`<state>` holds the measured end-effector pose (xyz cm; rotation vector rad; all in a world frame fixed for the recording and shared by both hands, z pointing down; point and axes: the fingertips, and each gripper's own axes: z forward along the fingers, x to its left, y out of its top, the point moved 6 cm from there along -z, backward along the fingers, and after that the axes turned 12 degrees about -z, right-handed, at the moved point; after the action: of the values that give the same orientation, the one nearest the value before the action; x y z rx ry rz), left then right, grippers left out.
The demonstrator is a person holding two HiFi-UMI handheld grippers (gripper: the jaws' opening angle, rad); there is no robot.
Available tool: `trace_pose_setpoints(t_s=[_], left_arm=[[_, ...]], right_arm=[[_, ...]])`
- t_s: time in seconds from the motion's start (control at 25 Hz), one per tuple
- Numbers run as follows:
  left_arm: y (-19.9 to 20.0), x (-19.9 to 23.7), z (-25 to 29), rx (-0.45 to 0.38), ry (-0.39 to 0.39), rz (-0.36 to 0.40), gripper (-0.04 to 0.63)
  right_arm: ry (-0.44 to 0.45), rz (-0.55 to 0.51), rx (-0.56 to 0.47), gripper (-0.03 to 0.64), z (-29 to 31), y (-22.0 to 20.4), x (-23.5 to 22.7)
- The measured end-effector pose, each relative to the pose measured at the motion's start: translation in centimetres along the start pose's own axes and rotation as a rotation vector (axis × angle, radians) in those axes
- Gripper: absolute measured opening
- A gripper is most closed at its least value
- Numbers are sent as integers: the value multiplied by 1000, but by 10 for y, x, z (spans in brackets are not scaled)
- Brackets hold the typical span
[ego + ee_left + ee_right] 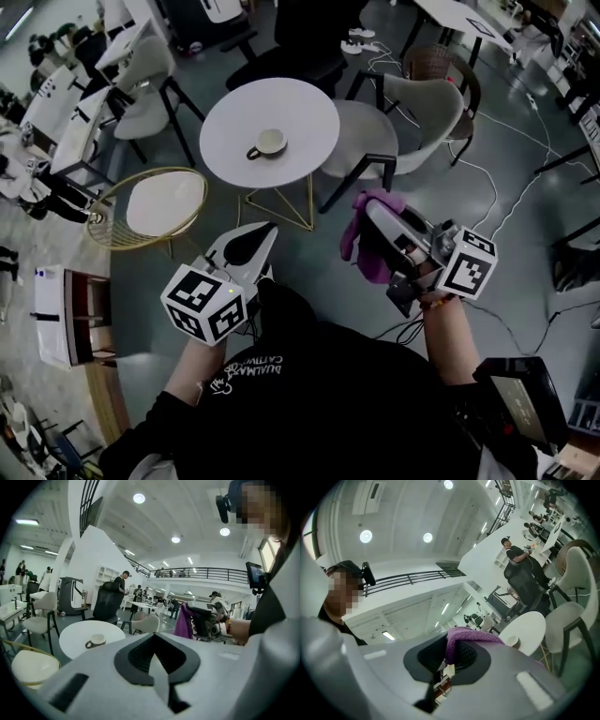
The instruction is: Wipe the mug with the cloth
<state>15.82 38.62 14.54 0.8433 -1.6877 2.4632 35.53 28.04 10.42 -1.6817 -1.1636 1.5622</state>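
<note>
A pale mug (268,143) with a dark handle stands on the round white table (309,112); the left gripper view shows the mug (96,641) too, and the right gripper view has it (513,641) small at the right. My right gripper (361,220) is shut on a purple cloth (367,246) that drapes over its jaws, held up in front of my chest, well short of the table. The cloth (464,637) fills the jaw gap in the right gripper view. My left gripper (267,230) is shut with nothing in it, pointing toward the table.
A round gold-rimmed side table (155,208) stands left of the white table. Grey chairs (412,117) sit behind and right of it, with another chair (150,80) at the left. Cables (506,197) trail across the floor at the right.
</note>
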Motion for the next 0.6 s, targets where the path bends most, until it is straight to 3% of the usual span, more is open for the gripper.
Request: trace_pose_setpoints(t_s=[0.24, 0.6], left_arm=[[-12, -3, -19, -3, 81, -41, 3], [-11, -5, -36, -37, 130, -59, 3]], right_arm=[[-2, -54, 48, 17, -4, -4, 0], [17, -122, 69, 17, 1, 0, 4]])
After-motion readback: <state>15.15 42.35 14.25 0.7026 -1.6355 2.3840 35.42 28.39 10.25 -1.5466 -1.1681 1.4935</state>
